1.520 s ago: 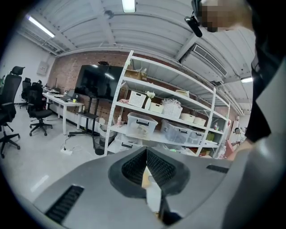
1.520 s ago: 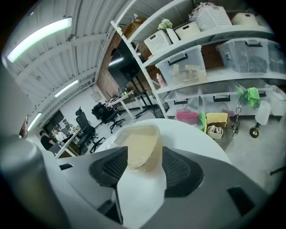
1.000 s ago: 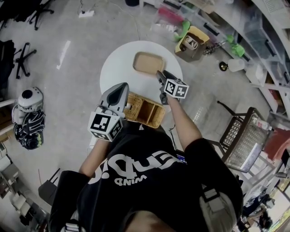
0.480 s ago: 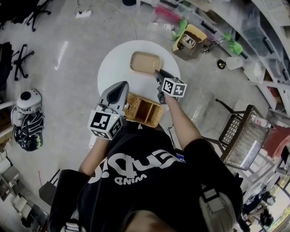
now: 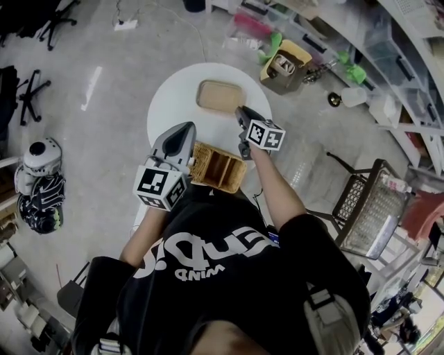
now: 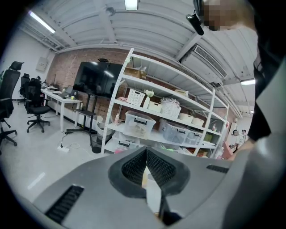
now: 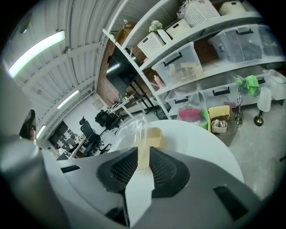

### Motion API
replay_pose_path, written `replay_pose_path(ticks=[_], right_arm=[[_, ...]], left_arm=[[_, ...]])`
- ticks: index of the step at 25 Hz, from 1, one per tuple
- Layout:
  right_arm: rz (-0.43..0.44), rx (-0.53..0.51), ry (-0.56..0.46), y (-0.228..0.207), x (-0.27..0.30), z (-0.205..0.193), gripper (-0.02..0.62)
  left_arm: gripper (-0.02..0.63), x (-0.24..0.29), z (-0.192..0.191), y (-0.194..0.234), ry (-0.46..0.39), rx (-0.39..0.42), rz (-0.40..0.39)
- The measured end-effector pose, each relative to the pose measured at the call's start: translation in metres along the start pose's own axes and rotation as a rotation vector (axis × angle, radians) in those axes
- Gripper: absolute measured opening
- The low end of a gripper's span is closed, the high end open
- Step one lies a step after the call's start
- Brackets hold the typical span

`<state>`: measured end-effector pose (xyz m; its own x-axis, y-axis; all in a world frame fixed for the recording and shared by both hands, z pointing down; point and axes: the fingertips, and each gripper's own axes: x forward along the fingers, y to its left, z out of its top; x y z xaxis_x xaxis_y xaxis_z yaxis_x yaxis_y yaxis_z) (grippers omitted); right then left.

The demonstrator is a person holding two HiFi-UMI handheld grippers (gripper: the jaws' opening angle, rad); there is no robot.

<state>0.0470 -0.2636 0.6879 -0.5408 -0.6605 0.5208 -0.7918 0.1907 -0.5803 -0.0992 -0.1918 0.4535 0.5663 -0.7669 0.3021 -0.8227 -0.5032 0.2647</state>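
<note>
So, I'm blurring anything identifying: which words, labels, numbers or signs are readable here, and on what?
"WIND": small white print on the black shirt, upside down in the head view; uncertain.
Larger white lettering above it: creased, unreadable.
Left gripper, right gripper: square black-and-white markers, no letters.
Tan tray in the right gripper's jaws: no print.
Shelf bins: labels too small.

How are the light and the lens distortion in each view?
Head view: even light, no hard shadows on the white table, fairly sharp. Left gripper view: fisheye bends the shelf rack, ceiling lamp blown out, corners black. Right gripper view: same fisheye, light strip glares, beige tray in the shut right gripper looks soft.
</note>
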Motion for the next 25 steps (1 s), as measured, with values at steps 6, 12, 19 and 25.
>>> replay_pose_path(ticks=[6,12,19,25], right_arm=[[0.043,-0.008,-0.033,0.013,-0.011,0.012,0.04],[0.098,-0.029,-0.087,0.041,-0.024,0.024,0.038],[0.15,-0.09,-0.218,0.083,-0.066,0.067,0.038],[0.158,-0.154,-0.331,0.12,-0.12,0.098,0.038]], left_arm=[[-0.001,0.002,0.001,-0.004,-0.004,-0.009,-0.002],[-0.002,-0.008,-0.002,-0.004,-0.011,-0.01,-0.002],[0.0,-0.017,-0.002,-0.008,-0.029,-0.007,0.007],[-0.001,-0.028,-0.002,-0.009,-0.05,0.003,0.017]])
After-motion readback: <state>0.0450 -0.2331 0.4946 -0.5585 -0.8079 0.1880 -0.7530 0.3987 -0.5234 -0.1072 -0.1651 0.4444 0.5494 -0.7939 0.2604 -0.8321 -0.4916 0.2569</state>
